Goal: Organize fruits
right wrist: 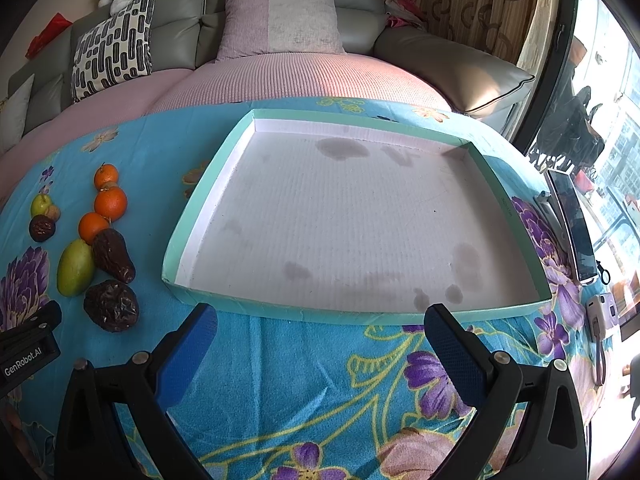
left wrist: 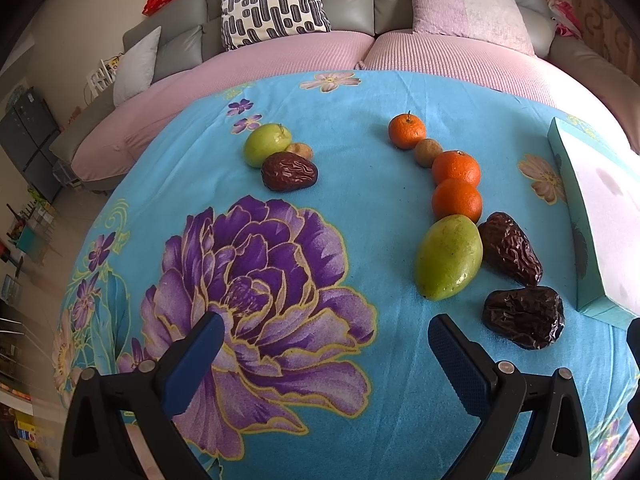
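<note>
From the left wrist camera, the left gripper stands with its blue-padded jaws spread wide and nothing between them, hovering over the turquoise flowered cloth. The fruit lies ahead and to the right of it: nearest is a wrinkled dark brown date, just beyond and right of the right-hand finger, its long axis running roughly crosswise to the fingers. Past that sit an oval green mango-like fruit and a second dark date, touching, then a curving line of three glossy orange tangerines with a small brown round fruit among them. A smaller cluster lies well apart, ahead and to the left. From the right wrist camera, the right gripper is likewise spread and empty, pointed squarely at the shallow teal-rimmed white cardboard tray, which lies just ahead and holds no fruit. The fruit sits far off to this gripper's left, so the left gripper looks better placed for a first pick, probably the near date.
</note>
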Demonstrator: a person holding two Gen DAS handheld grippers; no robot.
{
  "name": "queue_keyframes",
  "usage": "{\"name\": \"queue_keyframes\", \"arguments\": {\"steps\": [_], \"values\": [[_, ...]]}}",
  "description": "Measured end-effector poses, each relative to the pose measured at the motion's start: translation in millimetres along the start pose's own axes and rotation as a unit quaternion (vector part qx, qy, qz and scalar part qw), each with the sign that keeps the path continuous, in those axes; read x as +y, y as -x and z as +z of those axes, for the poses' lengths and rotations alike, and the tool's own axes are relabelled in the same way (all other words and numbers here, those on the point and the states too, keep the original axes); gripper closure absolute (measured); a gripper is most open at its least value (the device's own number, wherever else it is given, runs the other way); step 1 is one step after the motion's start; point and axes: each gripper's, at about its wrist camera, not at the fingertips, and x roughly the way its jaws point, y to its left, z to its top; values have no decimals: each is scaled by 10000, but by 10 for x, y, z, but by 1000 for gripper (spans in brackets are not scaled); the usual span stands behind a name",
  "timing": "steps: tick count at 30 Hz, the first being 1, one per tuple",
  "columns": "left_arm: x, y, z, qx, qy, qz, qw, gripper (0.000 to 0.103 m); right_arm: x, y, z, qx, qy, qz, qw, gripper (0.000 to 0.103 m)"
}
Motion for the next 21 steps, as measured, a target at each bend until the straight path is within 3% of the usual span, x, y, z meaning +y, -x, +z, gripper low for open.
{"name": "queue_keyframes", "arguments": {"steps": [6,11,16,18,21], "values": [[17,5,27,-25,52,-62,10000,0,28,20,2,-25,56,115,9999,0],[59,124,91,-441,72,-284,9986,0,261,132,-6,-233,378,1018,9938,0],[155,245,188,-1023,145,-583,9929,0,503,127,-53,-196,706,1584,9847,0],[173,252,236,-1068,51,-514,9929,0,551,127,-52,-194,697,1791,9812,3],[205,201,307,-823,-128,-696,9941,0,647,108,-9,-196,770,2022,9761,16]]}}
